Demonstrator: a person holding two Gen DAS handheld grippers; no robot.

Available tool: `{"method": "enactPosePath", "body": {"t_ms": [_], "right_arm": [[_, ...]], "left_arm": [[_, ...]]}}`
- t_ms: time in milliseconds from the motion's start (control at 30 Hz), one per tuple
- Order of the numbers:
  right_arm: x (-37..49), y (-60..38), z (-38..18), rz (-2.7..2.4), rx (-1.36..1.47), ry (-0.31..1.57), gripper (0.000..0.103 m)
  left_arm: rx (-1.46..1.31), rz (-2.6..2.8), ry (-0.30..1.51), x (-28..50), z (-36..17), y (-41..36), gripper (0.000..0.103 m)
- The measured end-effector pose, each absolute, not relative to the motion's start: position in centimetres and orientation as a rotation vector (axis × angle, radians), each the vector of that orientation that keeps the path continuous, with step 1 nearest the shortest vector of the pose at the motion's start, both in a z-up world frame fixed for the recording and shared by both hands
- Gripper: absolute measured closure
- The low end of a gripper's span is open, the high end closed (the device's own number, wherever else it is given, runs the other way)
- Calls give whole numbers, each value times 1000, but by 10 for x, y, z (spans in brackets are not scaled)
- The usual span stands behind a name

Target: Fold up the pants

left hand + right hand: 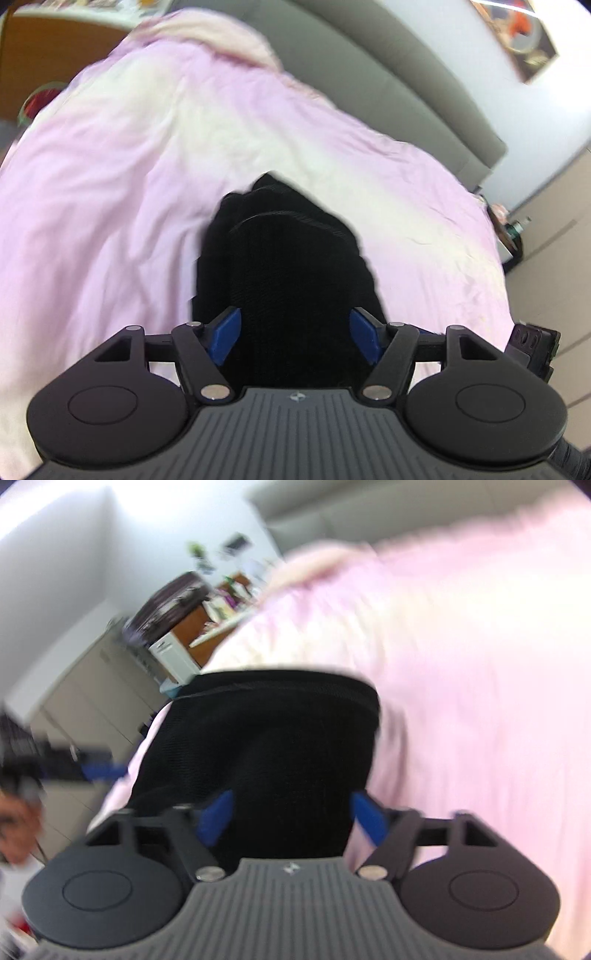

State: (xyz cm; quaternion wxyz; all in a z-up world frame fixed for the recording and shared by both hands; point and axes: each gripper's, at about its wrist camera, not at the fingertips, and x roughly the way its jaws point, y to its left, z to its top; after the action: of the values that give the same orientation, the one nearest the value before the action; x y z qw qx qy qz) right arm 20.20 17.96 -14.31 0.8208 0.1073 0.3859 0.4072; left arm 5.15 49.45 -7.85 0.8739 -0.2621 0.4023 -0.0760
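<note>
Black pants (284, 258) lie bunched on a pink bedsheet (110, 206). In the left wrist view my left gripper (295, 332) is open, its blue pads (225, 336) apart on either side of the black cloth, not closed on it. In the right wrist view the pants (266, 738) fill the middle, with a seamed edge across the top. My right gripper (291, 814) is open too, blue pads (216, 816) spread over the cloth. The right wrist view is blurred. The other gripper (99, 770) shows faintly at the left.
A grey headboard (388, 85) runs behind the bed, under a white wall with a picture (517, 33). A wooden bedside unit (192, 627) with cluttered items and white drawers (96, 701) stand beside the bed. The sheet (480, 701) spreads widely around the pants.
</note>
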Motion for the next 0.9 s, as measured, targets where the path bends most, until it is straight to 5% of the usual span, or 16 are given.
{"method": "enactPosePath", "body": {"t_ms": [133,367,600,733,900], "right_arm": [[188,209,-130,873,156,779,60],[108,226,-155,944,-174,651,56],[94,209,-169,1014,-298,678,56],[113,193,-159,1072,-264,725,56],[160,164,-133,987,0,718,56]], "left_arm": [[-308,-158,948,68,-80,442,26],[161,-136,1060,36,-124,379,17],[199,-153,1118,31,-120,377,17],[175,-143,1089,38,-93,382,27],[27,-161,923,57,-55,388,18]]}}
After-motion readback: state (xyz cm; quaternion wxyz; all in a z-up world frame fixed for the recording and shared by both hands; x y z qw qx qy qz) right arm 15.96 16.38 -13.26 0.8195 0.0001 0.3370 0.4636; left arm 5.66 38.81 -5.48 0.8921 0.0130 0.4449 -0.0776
